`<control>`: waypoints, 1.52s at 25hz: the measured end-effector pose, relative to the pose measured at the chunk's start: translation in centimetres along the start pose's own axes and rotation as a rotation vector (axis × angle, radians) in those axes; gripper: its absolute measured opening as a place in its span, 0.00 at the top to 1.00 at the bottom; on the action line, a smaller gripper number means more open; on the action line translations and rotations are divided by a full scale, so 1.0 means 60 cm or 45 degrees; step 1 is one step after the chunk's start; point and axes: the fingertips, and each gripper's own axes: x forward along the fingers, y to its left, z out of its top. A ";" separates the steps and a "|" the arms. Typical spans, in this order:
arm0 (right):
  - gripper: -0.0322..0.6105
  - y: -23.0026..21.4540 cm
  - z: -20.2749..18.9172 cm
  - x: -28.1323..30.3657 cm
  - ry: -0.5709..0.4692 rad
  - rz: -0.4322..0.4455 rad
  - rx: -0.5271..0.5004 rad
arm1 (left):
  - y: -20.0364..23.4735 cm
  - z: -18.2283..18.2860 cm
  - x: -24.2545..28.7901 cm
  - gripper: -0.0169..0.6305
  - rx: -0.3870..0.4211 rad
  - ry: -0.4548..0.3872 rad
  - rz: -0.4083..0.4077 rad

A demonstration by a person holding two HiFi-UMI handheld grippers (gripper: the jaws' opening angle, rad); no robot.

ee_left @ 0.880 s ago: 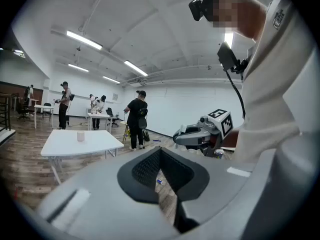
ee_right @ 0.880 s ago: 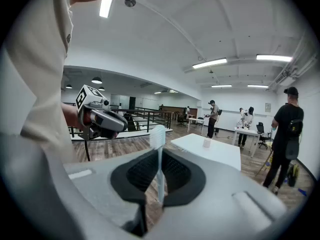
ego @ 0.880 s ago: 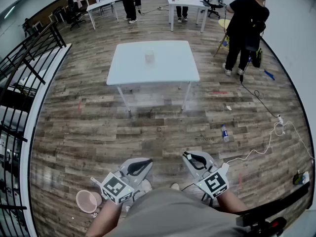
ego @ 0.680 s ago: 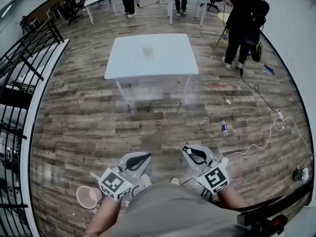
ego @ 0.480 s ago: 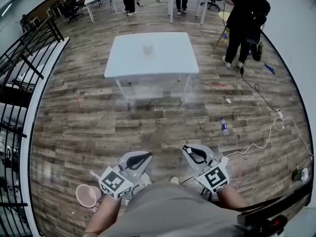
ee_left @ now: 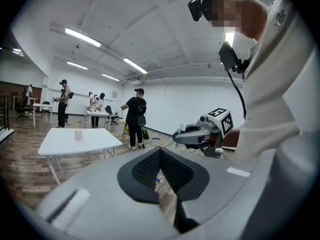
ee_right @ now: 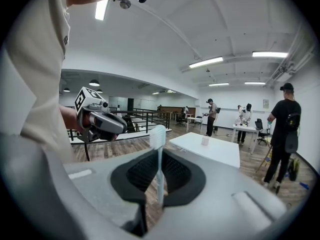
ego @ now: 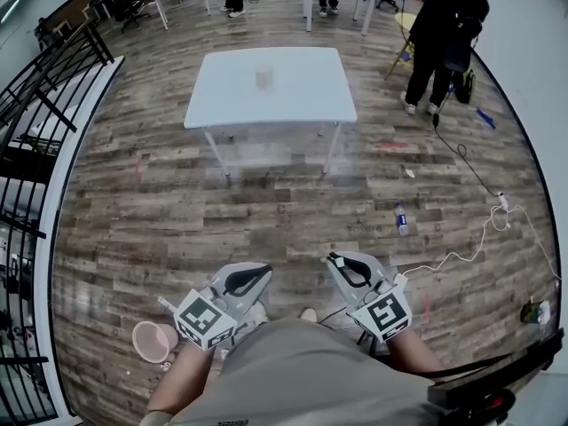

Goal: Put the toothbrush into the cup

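Wood-plank floor [ego: 177, 220] lies between me and the white tabletop [ego: 302, 100], where the cup [ego: 264, 77] stands alone, well apart from both tools. The right tool [ego: 342, 263] is clamped on the toothbrush [ee_right: 159, 169], bristle head up; the left tool [ego: 253, 273] has its jaws together on nothing. My worry is the thin handle, pinched low, pivoting or slipping in the pads on the way over. The cup looks light, so a brush dropped in off-centre could tip it unless the left tool steadies it. A water bottle [ego: 400, 220] and a loose cable [ego: 461, 264] lie on the floor to the right and could catch a foot. Beyond that the tabletop is bare; a black railing [ego: 35, 87] runs along the left; a person in black [ego: 439, 34] stands near its far right corner, with more tables and people behind; a pink basin [ego: 153, 340] sits by my left side.
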 end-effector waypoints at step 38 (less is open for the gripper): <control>0.92 -0.160 0.089 0.319 0.084 -0.115 -0.039 | 0.358 0.051 0.067 0.97 0.054 -0.050 -0.112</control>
